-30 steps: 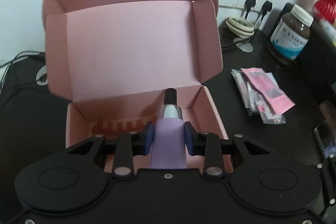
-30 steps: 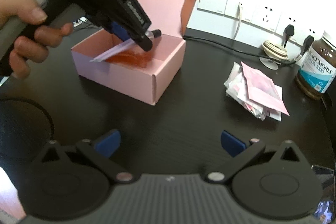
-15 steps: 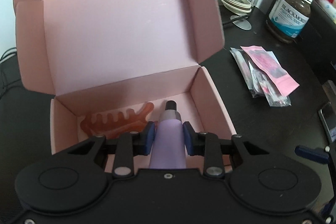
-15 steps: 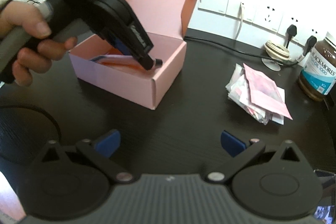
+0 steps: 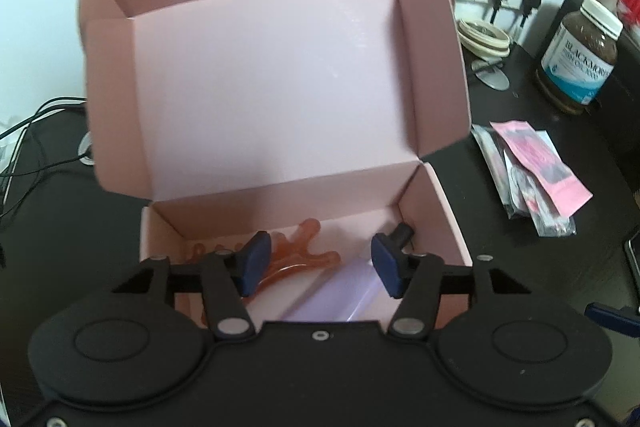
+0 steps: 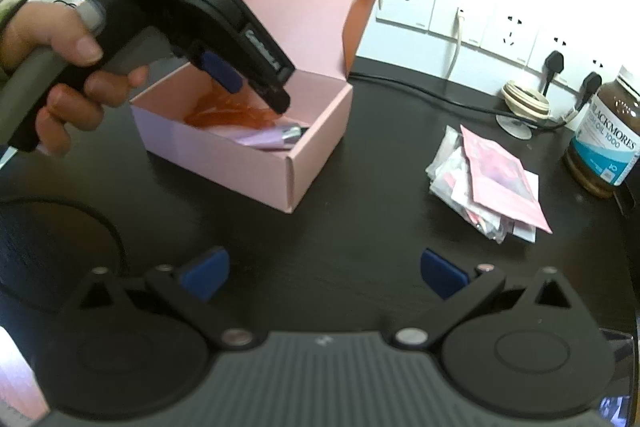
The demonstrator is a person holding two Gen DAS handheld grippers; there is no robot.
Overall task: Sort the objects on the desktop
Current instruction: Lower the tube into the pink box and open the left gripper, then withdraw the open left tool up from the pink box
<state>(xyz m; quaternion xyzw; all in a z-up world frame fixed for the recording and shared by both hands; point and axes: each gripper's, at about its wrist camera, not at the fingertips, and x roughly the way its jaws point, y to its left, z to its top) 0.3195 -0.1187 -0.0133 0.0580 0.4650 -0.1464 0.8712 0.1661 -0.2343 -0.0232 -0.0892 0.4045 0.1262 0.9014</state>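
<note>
Left claw (image 5: 320,263) opening above pink box (image 5: 436,211); we see lilac tube (image 5: 340,291) released, lying inside beside orange comb (image 5: 296,255). Right claw (image 6: 324,273) spread wide, empty, over worktop (image 6: 360,195).

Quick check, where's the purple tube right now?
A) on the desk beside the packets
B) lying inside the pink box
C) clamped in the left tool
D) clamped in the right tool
B: the purple tube lies inside the pink box next to the orange comb; the left tool is above it with jaws opening and pads clear of the tube.
</note>
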